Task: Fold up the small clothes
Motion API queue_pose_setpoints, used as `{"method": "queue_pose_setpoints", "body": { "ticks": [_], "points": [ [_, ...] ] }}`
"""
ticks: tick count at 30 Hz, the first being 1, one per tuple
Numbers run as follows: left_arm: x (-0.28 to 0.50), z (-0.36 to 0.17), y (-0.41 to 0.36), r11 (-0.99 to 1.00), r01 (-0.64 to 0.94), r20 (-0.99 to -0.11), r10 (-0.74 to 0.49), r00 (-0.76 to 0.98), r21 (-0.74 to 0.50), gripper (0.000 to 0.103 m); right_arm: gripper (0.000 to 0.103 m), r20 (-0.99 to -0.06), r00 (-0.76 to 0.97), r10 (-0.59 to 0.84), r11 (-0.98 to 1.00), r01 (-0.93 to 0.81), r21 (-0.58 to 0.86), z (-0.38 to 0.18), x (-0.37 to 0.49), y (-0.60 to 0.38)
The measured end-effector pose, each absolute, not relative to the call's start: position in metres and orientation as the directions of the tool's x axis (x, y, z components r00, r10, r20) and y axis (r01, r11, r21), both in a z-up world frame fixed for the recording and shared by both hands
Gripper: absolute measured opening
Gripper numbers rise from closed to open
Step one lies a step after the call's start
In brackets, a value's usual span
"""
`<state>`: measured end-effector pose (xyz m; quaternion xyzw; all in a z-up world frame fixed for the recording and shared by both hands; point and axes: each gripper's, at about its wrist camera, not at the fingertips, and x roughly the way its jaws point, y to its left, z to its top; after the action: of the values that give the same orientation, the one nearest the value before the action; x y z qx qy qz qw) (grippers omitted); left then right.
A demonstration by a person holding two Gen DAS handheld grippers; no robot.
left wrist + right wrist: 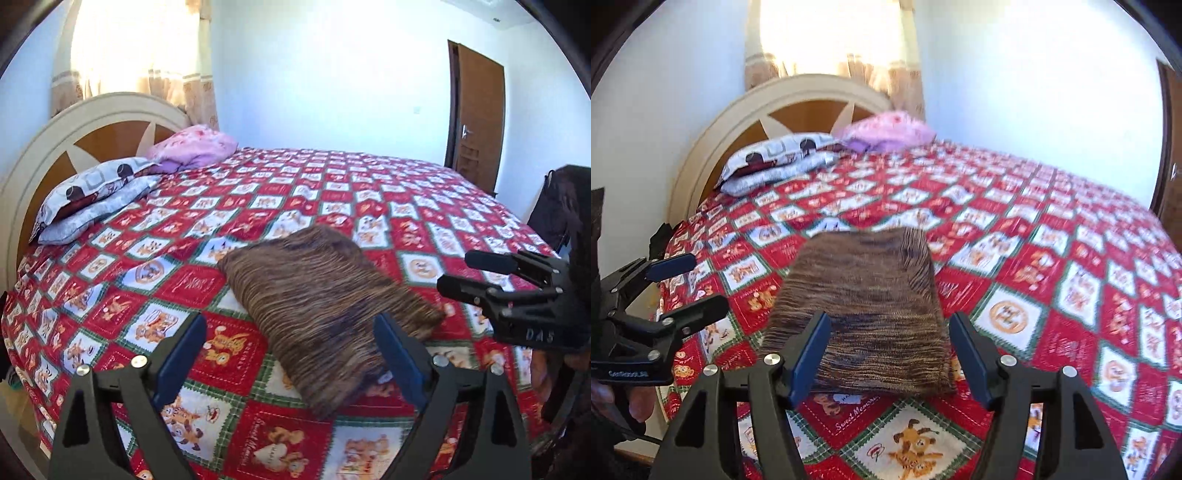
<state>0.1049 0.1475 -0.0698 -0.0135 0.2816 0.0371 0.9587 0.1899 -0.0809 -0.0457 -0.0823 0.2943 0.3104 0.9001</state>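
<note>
White walls are enclosing the room, with a brown door and sunlit curtains. A red patchwork bedspread is covering the bed, pillows lying against the arched headboard. The folded brown striped garment is resting flat near the bedspread's front edge. The left gripper and right gripper are hovering released, grasping nothing

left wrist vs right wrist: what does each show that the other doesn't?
Left wrist only: the brown door seen whole, and the right gripper, jaws open. Right wrist only: the left gripper, jaws open, held by a hand. Both: the folded brown garment on the red patchwork bedspread, the pillows and the headboard.
</note>
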Motion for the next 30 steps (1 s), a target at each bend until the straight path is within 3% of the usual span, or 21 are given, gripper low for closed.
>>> {"method": "queue_pose_setpoints", "body": {
  "ticks": [30],
  "points": [
    [0.093,-0.054,0.136,0.998,-0.068,-0.505,0.048,0.862,-0.02,0.094,0.068,-0.515,0.697,0.499,0.827,-0.561,0.04,-0.022,0.159,-0.095]
  ]
}}
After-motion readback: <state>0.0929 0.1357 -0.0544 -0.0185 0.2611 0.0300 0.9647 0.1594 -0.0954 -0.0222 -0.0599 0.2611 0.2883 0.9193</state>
